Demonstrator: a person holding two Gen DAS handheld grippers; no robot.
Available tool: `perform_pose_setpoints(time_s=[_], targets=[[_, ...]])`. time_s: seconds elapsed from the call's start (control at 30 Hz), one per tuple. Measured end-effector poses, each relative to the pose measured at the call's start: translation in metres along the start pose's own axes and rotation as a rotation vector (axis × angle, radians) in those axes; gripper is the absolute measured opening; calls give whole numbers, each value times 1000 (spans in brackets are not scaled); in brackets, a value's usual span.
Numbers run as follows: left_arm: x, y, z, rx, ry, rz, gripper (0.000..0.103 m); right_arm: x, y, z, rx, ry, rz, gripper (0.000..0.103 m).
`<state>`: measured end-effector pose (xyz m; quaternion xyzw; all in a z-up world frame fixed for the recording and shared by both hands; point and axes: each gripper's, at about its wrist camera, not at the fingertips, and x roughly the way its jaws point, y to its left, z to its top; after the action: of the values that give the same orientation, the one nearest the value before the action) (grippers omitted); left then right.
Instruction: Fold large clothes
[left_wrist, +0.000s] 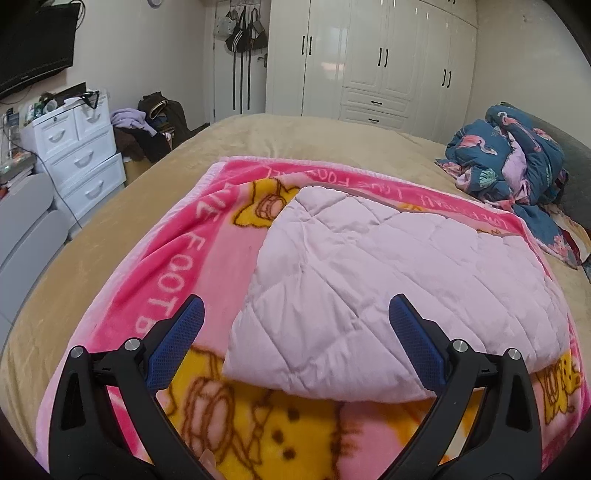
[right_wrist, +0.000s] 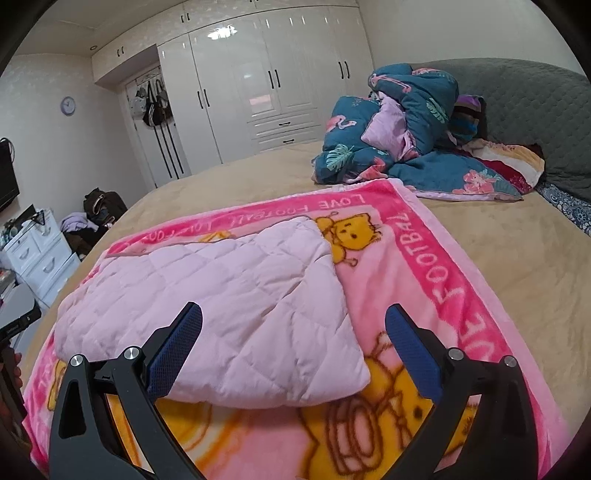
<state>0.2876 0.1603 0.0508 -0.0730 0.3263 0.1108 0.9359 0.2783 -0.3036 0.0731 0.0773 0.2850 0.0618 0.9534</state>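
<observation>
Both grippers hang over a bed with their blue-padded fingers spread wide apart, holding nothing. From left to right: the left gripper (left_wrist: 295, 332) hovers above the near left part of a folded lilac quilted blanket (left_wrist: 388, 295), and the right gripper (right_wrist: 293, 334) hovers above its near right part. This quilt lies on top of a larger pink fleece blanket (left_wrist: 207, 258) printed with yellow cartoon cats and the words "LOVE FOOTBALL", itself spread flat on the tan bedspread (left_wrist: 110, 229).

Judging by its puffy stitching, the quilt is probably light, soft and floppy — it should sag between two grips rather than hold a shape. The near rounded fold edge, or the two near corners, look like the best places to pinch, one gripper on each.

Only the left view shows the white drawer unit (left_wrist: 74, 155) and a dark screen (left_wrist: 33, 44) on the wall in full. Only the right view shows the grey padded headboard (right_wrist: 524, 110) clearly — and a round wall clock (right_wrist: 68, 105). A crumpled teal flamingo-print duvet (right_wrist: 399, 140) and white wardrobes (right_wrist: 266, 85) appear in both.
</observation>
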Motion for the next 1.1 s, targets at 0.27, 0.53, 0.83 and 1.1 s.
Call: perform_pose_setpoints(time_s=[0.27, 0.53, 0.83, 1.1], targets=[[-15, -3, -11, 20, -4, 13, 94, -12, 4, -14, 24, 10, 24, 99], [-22, -4, -23, 29, 4, 20, 94, -17, 2, -28, 51, 27, 34, 99], [-16, -7, -40, 28, 44, 24, 94, -8, -2, -51, 98, 76, 31, 99], [1, 0, -54, -9, 106, 39, 94, 5, -3, -67, 118, 105, -28, 99]])
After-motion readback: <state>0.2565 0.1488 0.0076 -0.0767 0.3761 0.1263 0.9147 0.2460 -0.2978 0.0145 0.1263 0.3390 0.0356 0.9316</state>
